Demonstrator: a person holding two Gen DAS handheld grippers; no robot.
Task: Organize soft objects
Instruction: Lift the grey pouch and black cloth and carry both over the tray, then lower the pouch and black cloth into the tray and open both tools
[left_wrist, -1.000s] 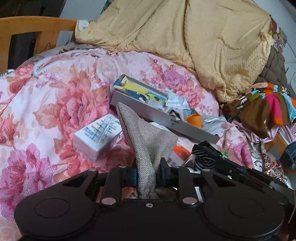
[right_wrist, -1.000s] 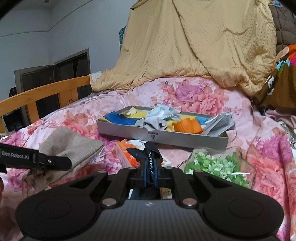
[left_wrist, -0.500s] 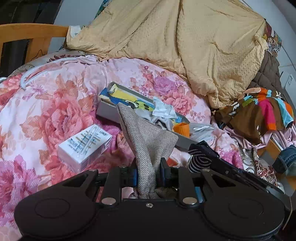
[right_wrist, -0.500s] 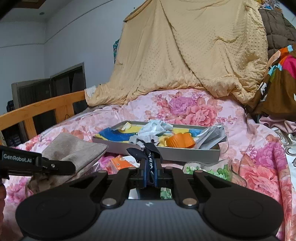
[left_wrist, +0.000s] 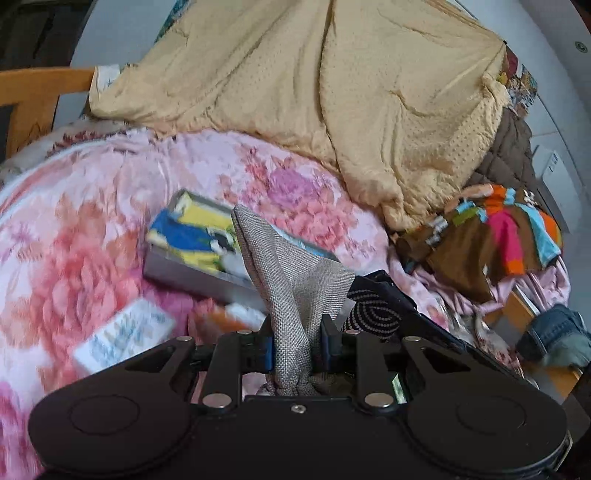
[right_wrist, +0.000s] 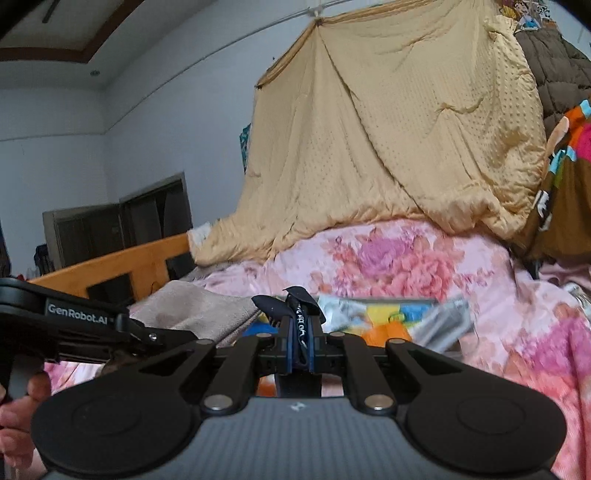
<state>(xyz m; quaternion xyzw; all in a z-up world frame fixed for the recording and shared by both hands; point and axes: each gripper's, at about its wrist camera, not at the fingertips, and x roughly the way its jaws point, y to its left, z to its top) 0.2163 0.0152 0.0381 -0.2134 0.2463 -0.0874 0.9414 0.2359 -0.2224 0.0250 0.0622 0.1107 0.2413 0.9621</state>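
Grey woven cloth (left_wrist: 291, 291) upright, pinched – dark sock (right_wrist: 300, 325) clamped.

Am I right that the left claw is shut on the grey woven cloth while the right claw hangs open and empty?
Not quite. The left claw is shut on the grey woven cloth, but the right claw is not open and empty: the right wrist view shows it shut on a dark printed strap.

Left hand-held gripper (left_wrist: 297, 341) was clamped on a grey woven cloth (left_wrist: 291, 280), which stood up in a peak between the pads. Right hand-held gripper (left_wrist: 373, 317) sat just beside it, gripping a dark striped item, possibly a sock (left_wrist: 373, 314). Behind: grey tray (left_wrist: 192, 273) of coloured fabrics on the floral bedspread (left_wrist: 92, 229); blurred white box (left_wrist: 122, 336) nearer left; yellow quilt (left_wrist: 332, 92) beyond.
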